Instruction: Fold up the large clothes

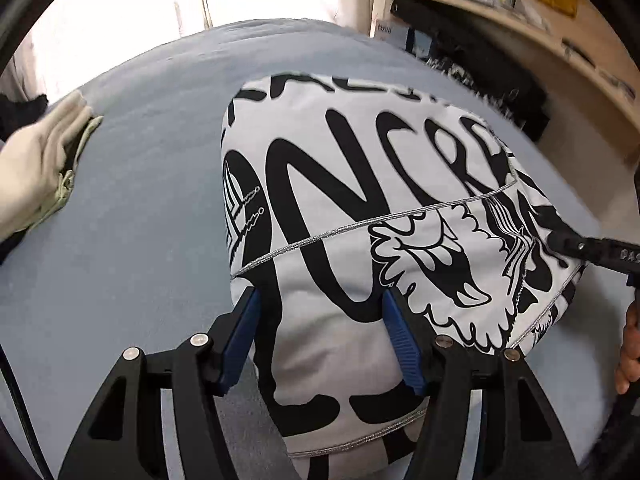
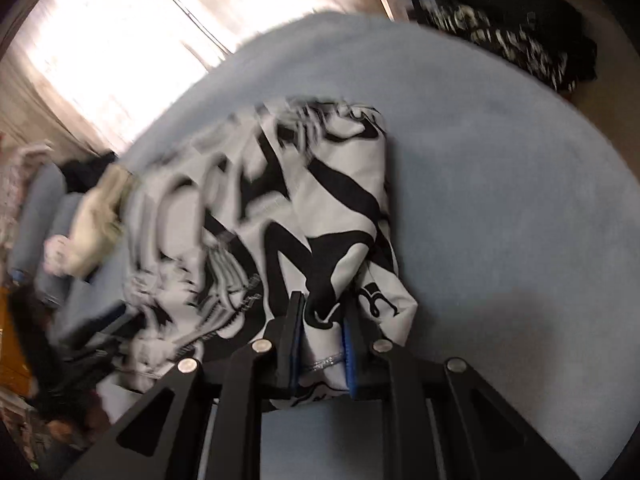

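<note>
A large white garment with bold black lettering and graphics [image 1: 352, 184] lies folded on a pale blue bed [image 1: 132, 208]. My left gripper [image 1: 320, 320] is open, its blue pads [image 1: 240, 340] spread wide over the garment's near edge. My right gripper [image 2: 322, 340] is shut on a bunched fold of the same garment [image 2: 280, 200] and holds it up off the blue surface [image 2: 500, 220]. The right gripper's finger also shows at the right in the left wrist view [image 1: 592, 248], at the garment's edge.
A cream garment [image 1: 44, 160] lies at the bed's left edge, also in the right wrist view [image 2: 96, 216]. A wooden shelf [image 1: 520, 12] with boxes stands at the back right. Dark clothes [image 2: 500, 36] are piled beyond the bed.
</note>
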`<action>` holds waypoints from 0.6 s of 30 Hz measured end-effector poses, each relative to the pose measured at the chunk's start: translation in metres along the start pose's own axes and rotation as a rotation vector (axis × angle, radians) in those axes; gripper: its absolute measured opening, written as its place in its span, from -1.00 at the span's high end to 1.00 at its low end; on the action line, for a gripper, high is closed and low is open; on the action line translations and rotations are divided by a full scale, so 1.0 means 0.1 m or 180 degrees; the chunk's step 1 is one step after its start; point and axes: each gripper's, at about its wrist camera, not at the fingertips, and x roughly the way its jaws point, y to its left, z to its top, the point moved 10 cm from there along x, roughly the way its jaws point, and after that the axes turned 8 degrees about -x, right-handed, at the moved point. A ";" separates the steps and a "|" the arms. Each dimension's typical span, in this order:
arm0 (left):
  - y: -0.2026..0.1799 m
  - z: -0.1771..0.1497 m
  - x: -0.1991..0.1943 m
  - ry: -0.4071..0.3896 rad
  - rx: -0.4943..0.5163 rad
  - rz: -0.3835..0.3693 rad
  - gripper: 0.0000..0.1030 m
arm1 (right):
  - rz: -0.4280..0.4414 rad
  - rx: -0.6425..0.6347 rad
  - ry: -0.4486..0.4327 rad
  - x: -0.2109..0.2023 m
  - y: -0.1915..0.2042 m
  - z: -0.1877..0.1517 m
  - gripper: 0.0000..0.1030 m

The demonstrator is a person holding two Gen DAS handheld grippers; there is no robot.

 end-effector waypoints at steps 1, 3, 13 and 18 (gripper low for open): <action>0.00 0.01 0.01 -0.0003 -0.0007 0.0023 -0.18 | 0.0013 0.0003 -0.0012 0.02 0.00 0.00 0.66; 0.03 0.05 -0.06 0.0002 -0.0094 -0.0006 -0.18 | 0.0083 0.0098 -0.0024 -0.09 0.04 0.07 0.58; 0.27 0.63 -0.18 0.0176 -0.0493 -0.0568 -0.34 | 0.0173 0.0257 -0.0238 -0.09 -0.30 0.95 -0.30; 0.35 0.99 0.23 0.0304 -0.0621 -0.0358 -0.37 | 0.0374 0.0584 0.0112 0.55 -0.54 1.19 -0.29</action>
